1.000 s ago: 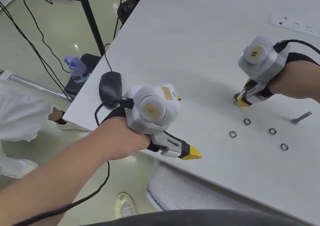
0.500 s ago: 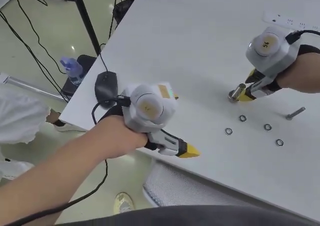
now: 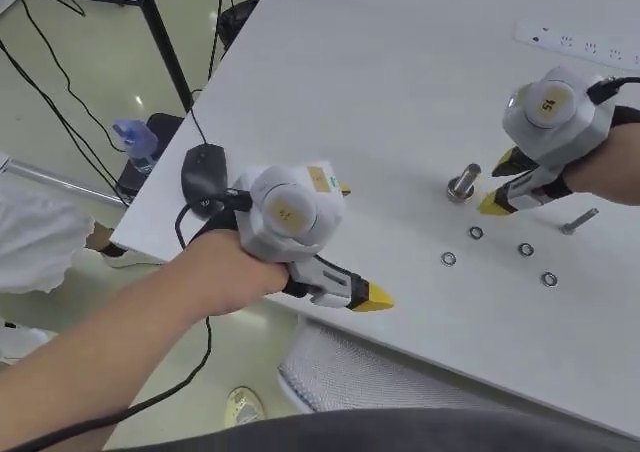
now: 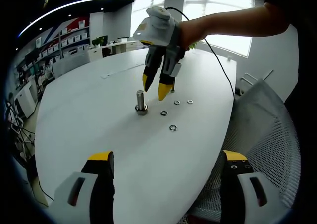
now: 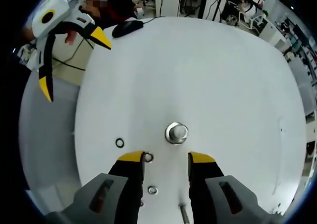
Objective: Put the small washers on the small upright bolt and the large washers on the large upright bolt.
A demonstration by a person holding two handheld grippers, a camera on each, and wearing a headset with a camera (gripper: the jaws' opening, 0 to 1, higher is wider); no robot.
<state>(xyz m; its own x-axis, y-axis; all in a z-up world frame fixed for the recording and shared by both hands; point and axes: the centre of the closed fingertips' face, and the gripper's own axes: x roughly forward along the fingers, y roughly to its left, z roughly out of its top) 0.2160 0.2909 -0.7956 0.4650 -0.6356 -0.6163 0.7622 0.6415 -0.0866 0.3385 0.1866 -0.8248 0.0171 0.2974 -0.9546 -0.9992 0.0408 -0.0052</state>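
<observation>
White tabletop (image 3: 380,82), smooth and matte, with a rounded edge. Large bolt (image 3: 463,183): a dull steel cylinder standing upright on its wider head. It sits at 12 o'clock from my right gripper (image 5: 167,157), just beyond the yellow tips. Those jaws are moderately apart with nothing between them. Small bolt (image 3: 579,221), a thin grey pin, lies flat on its side at 3 o'clock from the large one in the head view. Four washers (image 3: 476,233), thin steel rings, lie flat and loose at 5 o'clock from the large bolt; I cannot tell their sizes apart. My left gripper (image 4: 167,159) hangs spread wide and empty near the table's edge. Black mouse (image 3: 203,167) sits at 9 o'clock.
</observation>
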